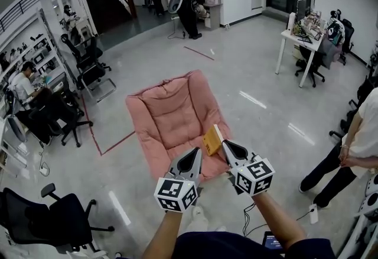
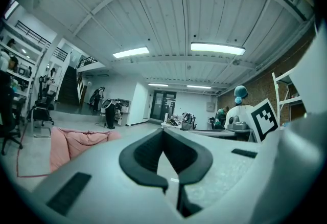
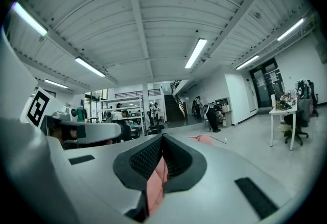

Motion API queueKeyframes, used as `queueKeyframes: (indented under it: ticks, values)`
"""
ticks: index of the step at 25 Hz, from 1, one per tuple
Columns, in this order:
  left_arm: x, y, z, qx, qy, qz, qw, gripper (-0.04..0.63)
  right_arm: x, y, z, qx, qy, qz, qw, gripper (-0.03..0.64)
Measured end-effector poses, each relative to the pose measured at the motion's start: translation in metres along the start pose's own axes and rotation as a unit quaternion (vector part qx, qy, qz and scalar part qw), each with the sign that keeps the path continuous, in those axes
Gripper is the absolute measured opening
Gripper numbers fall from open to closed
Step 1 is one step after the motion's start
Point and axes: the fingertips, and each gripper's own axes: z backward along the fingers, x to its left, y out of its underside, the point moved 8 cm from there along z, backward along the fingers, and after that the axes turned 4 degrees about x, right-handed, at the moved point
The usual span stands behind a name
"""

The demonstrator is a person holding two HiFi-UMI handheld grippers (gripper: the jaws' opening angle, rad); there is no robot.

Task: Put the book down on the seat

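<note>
**Book placement, lowering phase.** The book (image 1: 212,140), orange-yellow, stood tilted on edge over the near right corner of the seat (image 1: 168,111), a pink floor cushion with a raised back. Whether its lower edge touched the padding could not be told. The right gripper (image 1: 225,145), at that same corner, was clenched on the book's near side, and a thin strip showed between its jaws in the right gripper view. The left gripper (image 1: 196,152), over the seat's near edge just left of the book, was closed tight on nothing. The book was judged not yet set down. To do the step well, it should be carried a little toward the seat's middle and tipped until a cover faces the padding. It should then be lowered until the cushion bears it, and released only then. Near the soft edge it might slide off to the floor (image 1: 260,83).
</note>
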Motion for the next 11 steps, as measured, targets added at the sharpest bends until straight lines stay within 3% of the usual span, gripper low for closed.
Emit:
queueKeyframes:
  ticks: [11]
  values:
    - [-0.001, 0.002, 0.012, -0.003, -0.009, -0.003, 1.0000, 0.003, 0.009, 0.001, 0.007, 0.000, -0.004, 0.005, 1.000, 0.018]
